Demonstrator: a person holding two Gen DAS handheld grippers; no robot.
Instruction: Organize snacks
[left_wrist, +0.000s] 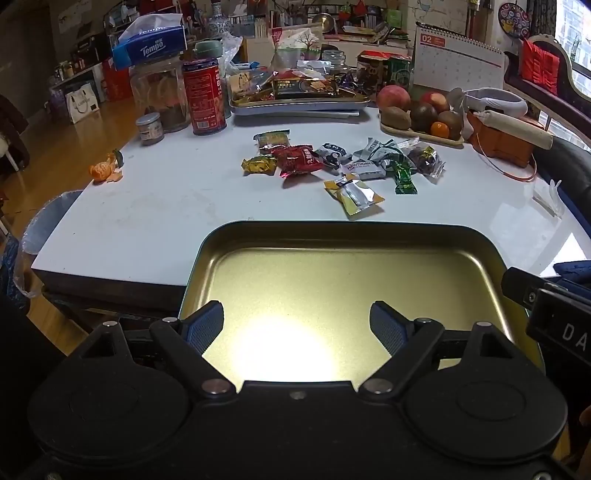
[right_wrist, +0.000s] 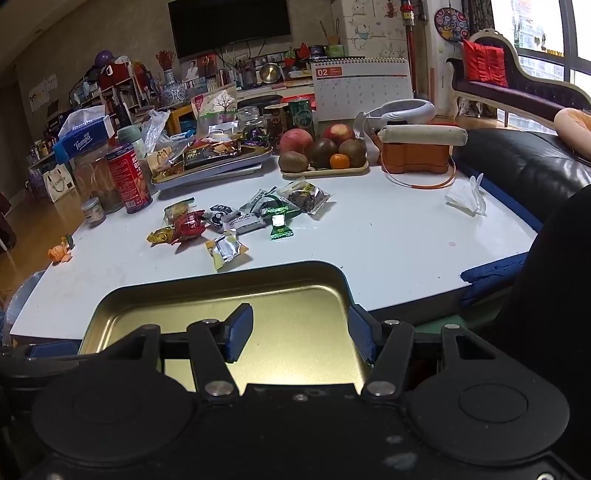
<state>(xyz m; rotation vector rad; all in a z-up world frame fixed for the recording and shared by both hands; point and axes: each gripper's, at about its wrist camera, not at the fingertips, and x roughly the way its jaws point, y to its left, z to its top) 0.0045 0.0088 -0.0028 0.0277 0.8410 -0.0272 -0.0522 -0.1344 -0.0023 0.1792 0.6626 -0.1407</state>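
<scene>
Both sets of jaws spread wide, nothing held: left gripper, right gripper over empty gold tin tray. Yellow-silver snack packet nearest, 12 o'clock beyond tray's far rim, long axis diagonal; neither gripper clearly nearer.

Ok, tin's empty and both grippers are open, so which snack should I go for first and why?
Probably reach the left gripper forward to the yellow and silver packet. It lies nearest the gold tin, a little apart from the other wrappers, and both the left and the right gripper hold nothing.
</scene>
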